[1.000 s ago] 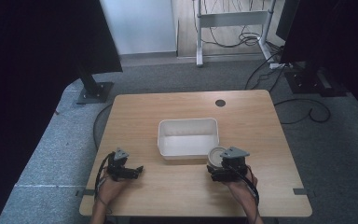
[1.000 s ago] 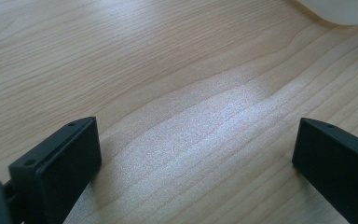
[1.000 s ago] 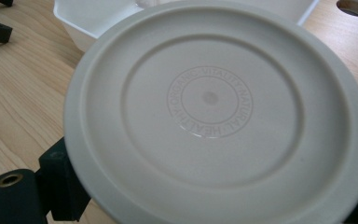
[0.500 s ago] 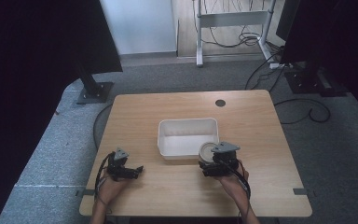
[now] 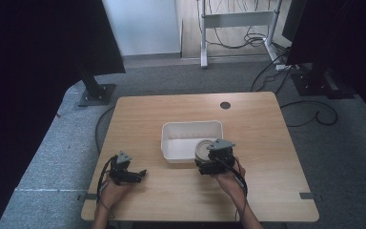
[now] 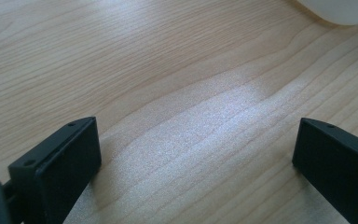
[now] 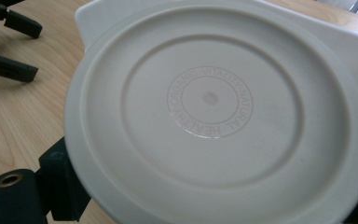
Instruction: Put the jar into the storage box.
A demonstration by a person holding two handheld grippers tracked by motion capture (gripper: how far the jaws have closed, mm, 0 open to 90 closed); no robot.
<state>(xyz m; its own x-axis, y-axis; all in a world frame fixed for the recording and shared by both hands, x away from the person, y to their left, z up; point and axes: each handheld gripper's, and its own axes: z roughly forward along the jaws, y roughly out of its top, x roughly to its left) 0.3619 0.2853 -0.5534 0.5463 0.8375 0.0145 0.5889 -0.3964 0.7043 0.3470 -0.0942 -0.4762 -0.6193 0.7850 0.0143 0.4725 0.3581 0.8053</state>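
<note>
Left tongs [image 5: 136, 175] parked near-left on the surface [image 5: 267, 124], jaws apart, nothing between them. Right tongs [image 5: 204, 164] are clamped on the round white lid [image 7: 214, 112], held flat at the white tub's [image 5: 186, 131] near-right corner (right hand clearly nearer). Versus a second ago, lid has shifted left toward the tub.
</note>
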